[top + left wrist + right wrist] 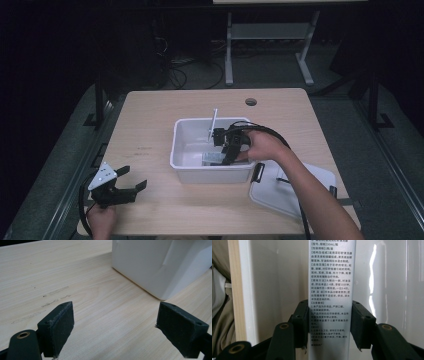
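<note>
A white plastic bin (175, 145) stands in the middle of the wooden table (150, 120). My right gripper (226, 154) reaches down inside it, shut on a slim silvery-grey carton (214, 158). In the right gripper view the carton (329, 277) has small printed text, and the gripper (329, 323) has its two black pads pressed on the carton's sides. My left gripper (134, 177) rests low over the table's front left, open and holding nothing. In the left gripper view the gripper (115, 327) faces bare wood and the bin's corner (160, 262).
The bin's white lid (285, 192) with a black latch lies at the front right, under the right forearm. A thin white stick (214, 120) leans up out of the bin's far side. A cable hole (251, 102) is at the table's back edge.
</note>
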{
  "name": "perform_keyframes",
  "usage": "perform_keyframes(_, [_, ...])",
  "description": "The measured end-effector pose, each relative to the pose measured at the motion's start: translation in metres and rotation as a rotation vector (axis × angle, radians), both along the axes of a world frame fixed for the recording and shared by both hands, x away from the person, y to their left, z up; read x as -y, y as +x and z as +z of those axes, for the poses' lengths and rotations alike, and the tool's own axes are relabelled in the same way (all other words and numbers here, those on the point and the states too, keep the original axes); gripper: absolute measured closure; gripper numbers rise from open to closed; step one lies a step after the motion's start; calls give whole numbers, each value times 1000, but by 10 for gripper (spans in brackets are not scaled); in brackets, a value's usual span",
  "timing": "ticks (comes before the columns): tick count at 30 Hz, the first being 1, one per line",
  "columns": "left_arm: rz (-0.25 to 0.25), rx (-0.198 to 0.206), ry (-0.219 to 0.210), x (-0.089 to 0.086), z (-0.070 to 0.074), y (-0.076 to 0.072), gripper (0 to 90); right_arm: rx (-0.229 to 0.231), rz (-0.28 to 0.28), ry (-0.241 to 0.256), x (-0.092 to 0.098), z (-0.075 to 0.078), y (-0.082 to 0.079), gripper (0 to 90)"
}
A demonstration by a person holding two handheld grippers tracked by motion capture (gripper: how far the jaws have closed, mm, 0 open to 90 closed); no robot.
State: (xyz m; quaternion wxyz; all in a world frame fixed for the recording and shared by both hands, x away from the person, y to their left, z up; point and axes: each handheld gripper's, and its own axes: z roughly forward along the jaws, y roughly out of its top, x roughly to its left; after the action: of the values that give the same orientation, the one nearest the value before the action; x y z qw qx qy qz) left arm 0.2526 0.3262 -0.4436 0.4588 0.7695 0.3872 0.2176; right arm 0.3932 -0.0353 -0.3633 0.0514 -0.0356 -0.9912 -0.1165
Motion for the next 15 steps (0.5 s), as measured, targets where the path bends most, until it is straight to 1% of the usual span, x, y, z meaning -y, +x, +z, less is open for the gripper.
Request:
perform_keyframes(6, [0, 0, 1, 0, 0, 0, 136, -2, -1, -6, -1, -1, -1, 538])
perform_keyframes(9, [0, 0, 0, 0, 0, 0, 136, 2, 4, 3, -1, 0, 0, 538])
perform_keyframes(15, [-1, 1, 2, 0, 0, 0, 136, 0, -1, 3, -1, 1, -1, 538])
